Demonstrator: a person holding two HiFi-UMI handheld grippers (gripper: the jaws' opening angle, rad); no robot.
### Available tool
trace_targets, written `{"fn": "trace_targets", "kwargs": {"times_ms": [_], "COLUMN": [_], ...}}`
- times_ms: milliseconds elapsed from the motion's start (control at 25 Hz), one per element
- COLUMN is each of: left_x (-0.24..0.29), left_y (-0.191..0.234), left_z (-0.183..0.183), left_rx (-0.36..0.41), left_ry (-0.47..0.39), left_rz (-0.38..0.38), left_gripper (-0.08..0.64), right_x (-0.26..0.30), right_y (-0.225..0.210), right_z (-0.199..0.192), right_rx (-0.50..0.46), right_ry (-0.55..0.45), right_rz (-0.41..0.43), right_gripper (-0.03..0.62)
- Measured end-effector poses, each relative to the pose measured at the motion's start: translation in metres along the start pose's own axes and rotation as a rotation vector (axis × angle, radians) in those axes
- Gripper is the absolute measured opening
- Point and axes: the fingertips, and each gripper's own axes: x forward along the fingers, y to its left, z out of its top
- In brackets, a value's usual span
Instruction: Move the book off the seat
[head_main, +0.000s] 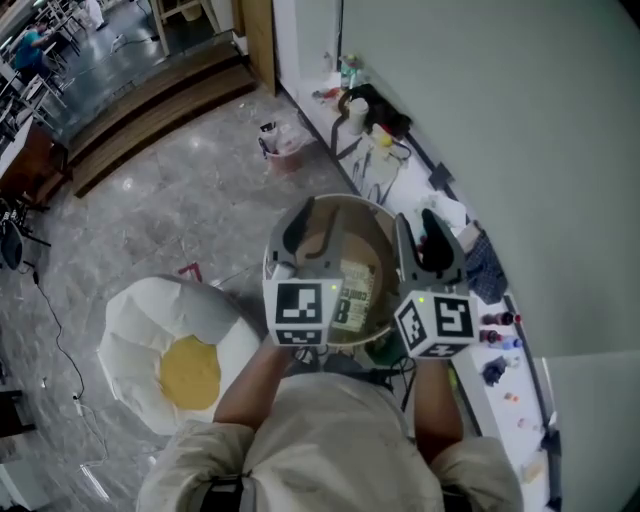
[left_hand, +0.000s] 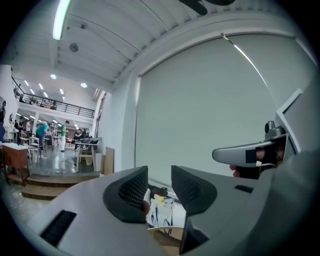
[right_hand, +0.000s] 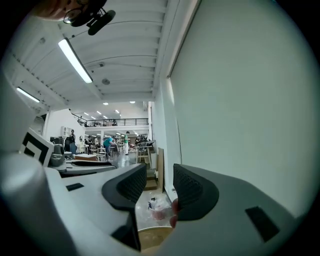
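Observation:
In the head view a book (head_main: 352, 292) with a green and cream cover lies flat on a round wooden seat (head_main: 377, 214). Both grippers are held over the seat and point away from me. My left gripper (head_main: 298, 232) is above the seat's left rim, just left of the book. My right gripper (head_main: 428, 240) is above the right rim. In the left gripper view the left gripper (left_hand: 160, 187) has a gap between its pads, with nothing in it. In the right gripper view the right gripper (right_hand: 160, 187) is likewise open and empty. Neither gripper touches the book.
A white beanbag (head_main: 135, 320) with a yellow centre sits on the floor at the left. A cluttered white ledge (head_main: 455, 375) runs along the wall on the right. A pink bin (head_main: 287, 148) stands on the floor beyond the seat, wooden steps (head_main: 150, 105) farther back.

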Motion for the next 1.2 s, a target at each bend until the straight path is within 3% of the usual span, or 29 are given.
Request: {"fn": "trace_targets", "kwargs": {"times_ms": [240, 400, 520, 840, 1200], "left_x": [-0.001, 0.000, 0.002, 0.007, 0.006], "left_y": [-0.008, -0.007, -0.008, -0.005, -0.007], "left_z": [0.004, 0.013, 0.015, 0.015, 0.017], "left_rx": [0.025, 0.036, 0.044, 0.066, 0.075], "left_ry": [-0.010, -0.036, -0.040, -0.036, -0.038], "left_rz": [-0.024, -0.009, -0.014, -0.002, 0.004], "left_gripper": [0.112, 0.022, 0.003, 0.003, 0.003], "right_x": [0.002, 0.003, 0.004, 0.005, 0.003], "right_y": [0.010, 0.008, 0.004, -0.001, -0.010], "right_z": [0.012, 0.010, 0.008, 0.014, 0.009], "right_rx": [-0.025, -0.033, -0.044, -0.067, -0.070], "right_ry": [-0.020, -0.017, -0.013, -0.060, -0.037], "right_rz": [0.033, 0.005, -0.019, -0.049, -0.066], "right_gripper": [0.172, 0.076, 0.006, 0.005, 0.005]}}
